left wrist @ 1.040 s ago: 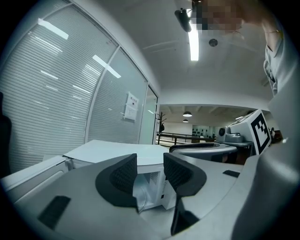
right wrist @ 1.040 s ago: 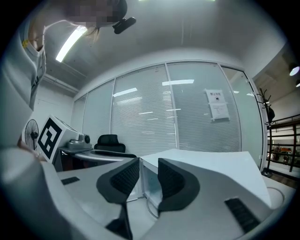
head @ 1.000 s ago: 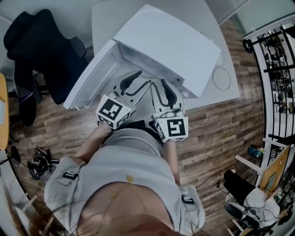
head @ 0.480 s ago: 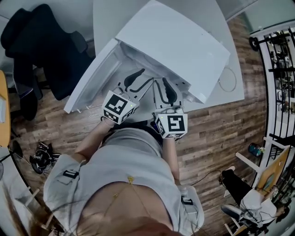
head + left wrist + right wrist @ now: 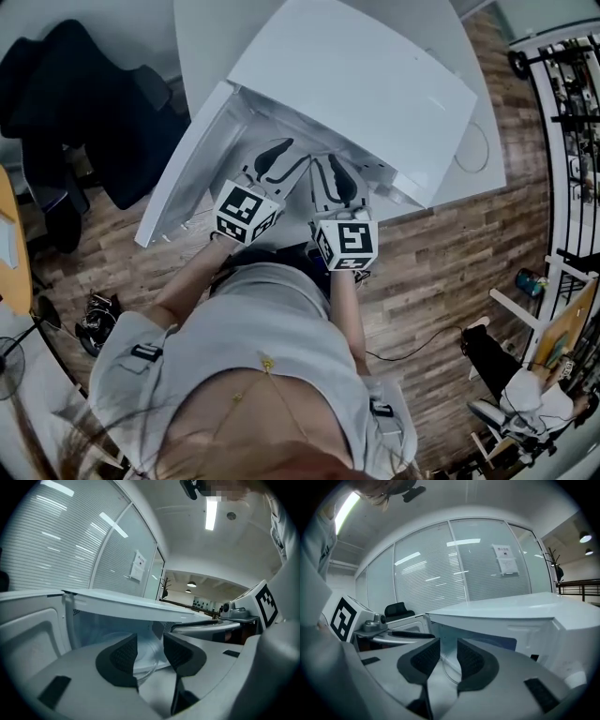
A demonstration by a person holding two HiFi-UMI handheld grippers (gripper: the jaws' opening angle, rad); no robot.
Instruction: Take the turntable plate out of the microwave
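I'm holding my left gripper [image 5: 286,161] and right gripper [image 5: 328,178] side by side, both pointing into the microwave [image 5: 375,84] right ahead. The turntable plate [image 5: 146,660] is sitting inside, beyond both, and the door [image 5: 183,169] is hanging open off to the left gripper's left.

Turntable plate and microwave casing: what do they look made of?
Round clear turntable plate: likely glass with a glossy finish. It is see-through, with a bright line along its rim.
Boxy white microwave casing: probably painted sheet metal with a smooth satin finish, going by the flat panels and soft even sheen. Plastic can't be ruled out.
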